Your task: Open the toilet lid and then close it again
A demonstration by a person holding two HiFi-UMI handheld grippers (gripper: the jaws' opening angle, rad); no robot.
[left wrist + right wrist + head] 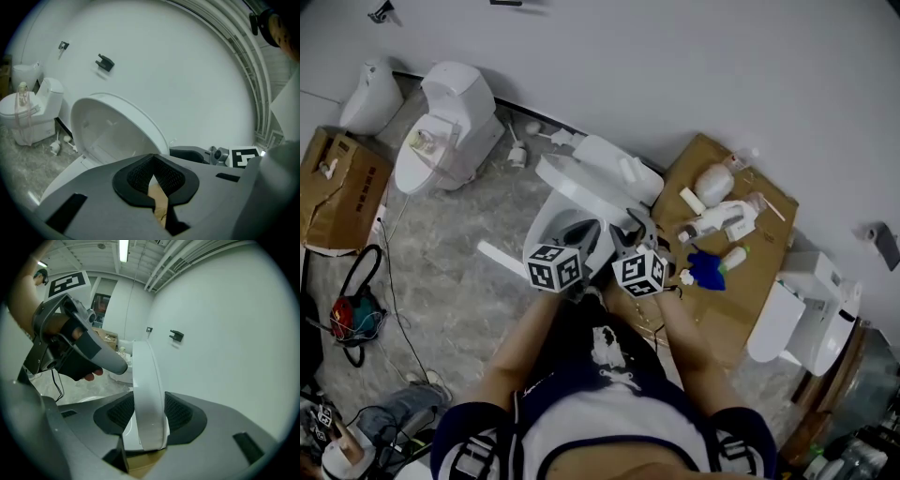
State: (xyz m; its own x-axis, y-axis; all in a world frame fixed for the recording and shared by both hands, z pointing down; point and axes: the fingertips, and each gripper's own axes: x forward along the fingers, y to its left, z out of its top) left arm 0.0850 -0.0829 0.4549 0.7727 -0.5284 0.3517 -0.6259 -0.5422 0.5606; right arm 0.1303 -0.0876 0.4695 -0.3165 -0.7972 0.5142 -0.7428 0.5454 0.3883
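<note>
Clamping the raised toilet lid (146, 380) edge are right gripper (149, 417) jaws; left gripper (156, 177) jaws sit together.

A second white ceramic toilet (450, 127) stood at ten o'clock in the head view, with a smaller white ceramic fixture (370, 94) just beside it, farther out. A closed brown cardboard box (342, 178) lay at nine o'clock, and a red-and-black bag (352, 314) with a thin black cable (394, 272) near it lay at eight. At three o'clock a flattened brown cardboard sheet (750, 291) carried white plastic bottles (717, 220) and a small blue object (708, 269). Another white ceramic fixture (811, 314) stood at four o'clock.
</note>
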